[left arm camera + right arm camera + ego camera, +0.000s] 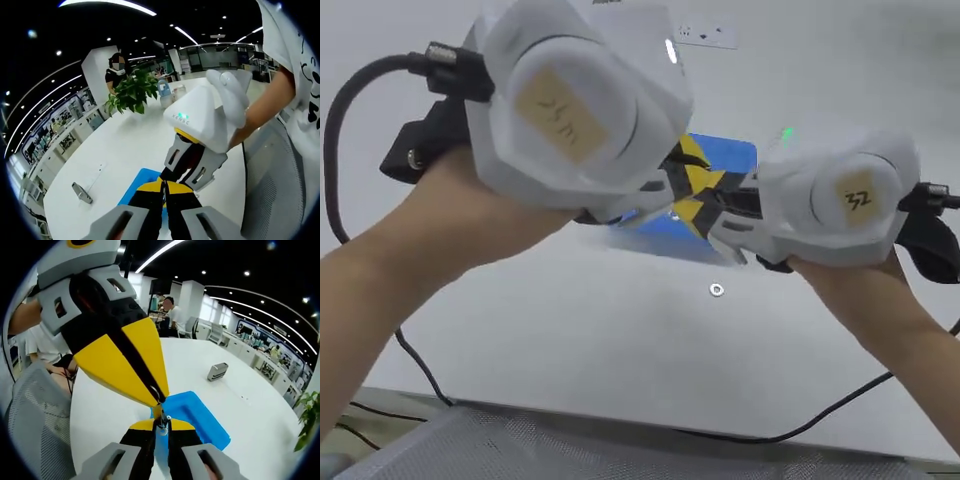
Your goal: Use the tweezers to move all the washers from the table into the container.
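Note:
My two grippers meet tip to tip above the blue container, which lies on the white table. The left gripper comes in from the left and the right gripper from the right. Both have their yellow-and-black jaws shut. A thin shiny metal piece, the tweezers, sits where the tips meet, pinched in the right gripper and touching the left gripper's tip. The rest of the tweezers is hidden. One small washer lies on the table nearer me than the container. The left gripper view has its own jaws shut.
Black cables trail from both grippers across the table. A grey mesh chair back lies below the table's front edge. A small grey block stands beyond the container. A potted plant and people are far off.

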A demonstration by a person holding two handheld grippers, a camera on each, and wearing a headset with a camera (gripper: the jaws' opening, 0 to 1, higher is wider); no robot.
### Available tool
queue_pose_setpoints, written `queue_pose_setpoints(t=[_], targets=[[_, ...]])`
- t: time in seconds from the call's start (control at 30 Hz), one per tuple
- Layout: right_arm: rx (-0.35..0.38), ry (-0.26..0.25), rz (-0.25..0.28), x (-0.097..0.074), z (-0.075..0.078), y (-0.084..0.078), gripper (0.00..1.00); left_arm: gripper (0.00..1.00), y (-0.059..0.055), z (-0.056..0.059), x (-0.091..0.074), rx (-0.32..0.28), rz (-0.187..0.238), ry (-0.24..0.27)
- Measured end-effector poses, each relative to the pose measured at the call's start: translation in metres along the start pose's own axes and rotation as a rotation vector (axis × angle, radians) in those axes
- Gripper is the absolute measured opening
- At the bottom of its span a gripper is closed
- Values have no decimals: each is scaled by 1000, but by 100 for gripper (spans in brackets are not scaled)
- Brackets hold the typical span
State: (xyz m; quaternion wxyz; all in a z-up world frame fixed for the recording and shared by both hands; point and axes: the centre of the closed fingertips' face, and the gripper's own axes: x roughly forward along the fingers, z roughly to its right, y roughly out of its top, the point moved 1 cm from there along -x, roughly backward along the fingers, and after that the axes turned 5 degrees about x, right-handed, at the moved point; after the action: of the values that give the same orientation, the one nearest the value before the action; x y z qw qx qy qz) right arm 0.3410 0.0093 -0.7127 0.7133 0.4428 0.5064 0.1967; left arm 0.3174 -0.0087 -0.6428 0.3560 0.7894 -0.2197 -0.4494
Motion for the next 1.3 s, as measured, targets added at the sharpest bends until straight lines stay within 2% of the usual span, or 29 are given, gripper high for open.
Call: queue_pose_setpoints(t=[0.17, 0.33, 0.47, 0.57, 0.93, 1.3], targets=[[-16, -26, 7, 7, 11, 3, 4, 0, -2, -10, 5, 0, -1, 26], [-5, -27, -12, 19, 19, -6, 4, 0, -14, -19, 20, -19, -11, 29], [12, -27, -40, 28, 23, -19, 4, 0, -25, -24, 30, -61, -13, 27], [41, -20, -45, 33, 25, -25, 4, 0, -31, -25, 36, -89, -20, 26], [63, -6, -78, 47, 23, -39, 4, 0, -47, -24, 46, -98, -58, 12], [121, 3, -75, 53, 33, -39, 4, 0, -48, -32, 54, -114, -54, 16]])
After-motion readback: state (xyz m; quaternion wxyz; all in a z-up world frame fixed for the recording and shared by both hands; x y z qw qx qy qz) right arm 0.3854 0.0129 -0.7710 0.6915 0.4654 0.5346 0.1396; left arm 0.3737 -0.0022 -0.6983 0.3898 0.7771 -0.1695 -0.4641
